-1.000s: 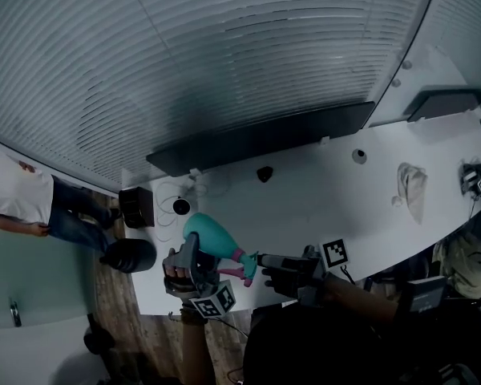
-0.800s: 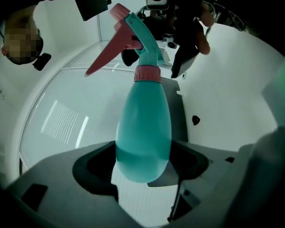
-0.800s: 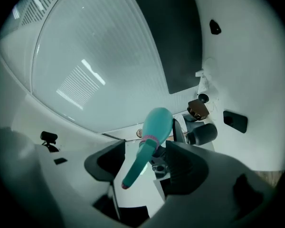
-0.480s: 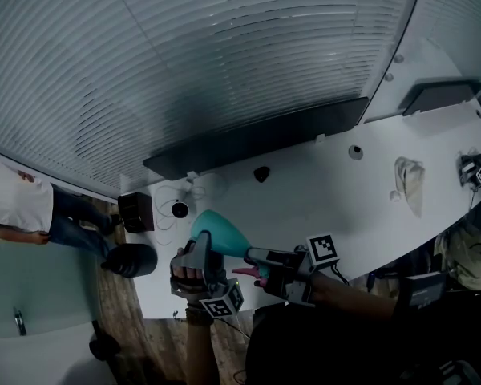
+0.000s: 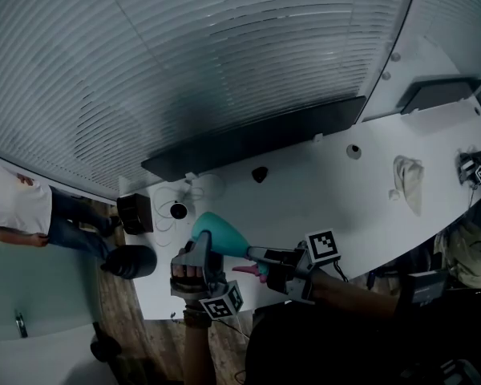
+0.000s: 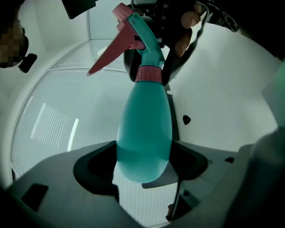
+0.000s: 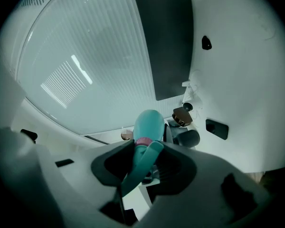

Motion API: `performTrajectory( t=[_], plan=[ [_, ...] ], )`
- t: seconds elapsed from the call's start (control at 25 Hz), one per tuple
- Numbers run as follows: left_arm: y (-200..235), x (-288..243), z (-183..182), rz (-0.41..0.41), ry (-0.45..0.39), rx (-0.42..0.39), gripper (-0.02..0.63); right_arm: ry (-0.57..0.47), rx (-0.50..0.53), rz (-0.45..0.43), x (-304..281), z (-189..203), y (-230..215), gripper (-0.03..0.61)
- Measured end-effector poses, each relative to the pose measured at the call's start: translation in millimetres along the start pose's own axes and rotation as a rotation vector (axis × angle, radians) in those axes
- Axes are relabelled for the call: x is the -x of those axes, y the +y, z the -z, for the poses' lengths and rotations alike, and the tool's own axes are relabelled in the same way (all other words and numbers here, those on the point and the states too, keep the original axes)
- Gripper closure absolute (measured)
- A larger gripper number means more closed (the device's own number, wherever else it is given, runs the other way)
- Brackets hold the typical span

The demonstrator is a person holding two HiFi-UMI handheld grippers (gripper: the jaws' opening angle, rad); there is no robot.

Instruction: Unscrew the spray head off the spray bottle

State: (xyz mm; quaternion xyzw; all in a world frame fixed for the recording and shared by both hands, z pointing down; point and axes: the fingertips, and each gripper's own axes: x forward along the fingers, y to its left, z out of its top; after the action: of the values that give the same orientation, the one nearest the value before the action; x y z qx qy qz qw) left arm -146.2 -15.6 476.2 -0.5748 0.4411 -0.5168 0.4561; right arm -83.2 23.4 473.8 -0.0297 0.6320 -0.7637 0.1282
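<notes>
Two claws engaged: left claw (image 6: pixel 143 163) clamps the spray bottle (image 6: pixel 145 122), right claw (image 7: pixel 145 164) has just been closing onto the spray head (image 7: pixel 141 171); next, I judge, I twist it loose.

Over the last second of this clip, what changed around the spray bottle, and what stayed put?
The right gripper edged in toward the spray bottle, and its jaws have just been closing onto the spray head, now between them. Unchanged: the left gripper still clamps the bottle's body.
</notes>
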Motion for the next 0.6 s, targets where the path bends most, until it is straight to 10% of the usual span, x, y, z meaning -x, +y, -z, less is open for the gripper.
performTrajectory(
  t=[0.48, 0.6],
  plan=[
    [-19, -4, 3, 0.200, 0.052, 0.044, 0.273, 0.050, -0.014, 0.060, 1, -8, -10, 0.443],
    [-26, -3, 2, 0.264, 0.063, 0.010, 0.279, 0.123, 0.258, 0.166, 0, -8, -10, 0.445]
  ],
)
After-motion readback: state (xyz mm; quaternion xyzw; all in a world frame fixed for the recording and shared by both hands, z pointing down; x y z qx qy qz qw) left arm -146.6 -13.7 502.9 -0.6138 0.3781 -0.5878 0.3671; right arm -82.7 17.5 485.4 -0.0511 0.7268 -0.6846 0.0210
